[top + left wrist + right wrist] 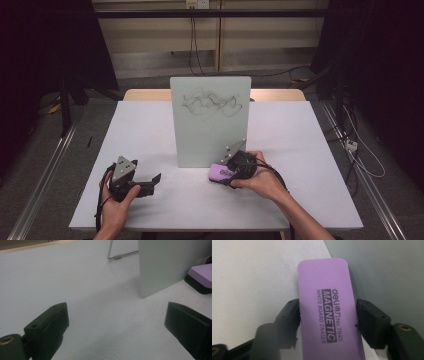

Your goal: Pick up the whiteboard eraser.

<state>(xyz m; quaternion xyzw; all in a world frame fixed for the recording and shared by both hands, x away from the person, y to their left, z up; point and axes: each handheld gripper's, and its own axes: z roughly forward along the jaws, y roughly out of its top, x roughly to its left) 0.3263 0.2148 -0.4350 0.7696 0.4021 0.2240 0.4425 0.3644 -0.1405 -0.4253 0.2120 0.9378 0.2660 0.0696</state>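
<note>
A purple whiteboard eraser [218,172] with a black underside lies on the white table [145,130], at the foot of a small upright whiteboard [210,120] that carries black scribbles. My right gripper [228,175] is shut on the eraser [327,290], its pads pressing the two long sides. In the right gripper view the board [387,270] stands just beyond. My left gripper [155,180] rests on the table to the left, open and holding nothing. In the left gripper view, the jaws of this gripper [116,311] stand wide apart, with the board [162,265] and the eraser [202,273] ahead to the right.
The board's wire stand [117,257] shows behind it. A wooden ledge [145,95] runs along the table's far edge. Cables [360,150] lie on the floor to the right. Bare table lies between the two grippers and on both sides of the board.
</note>
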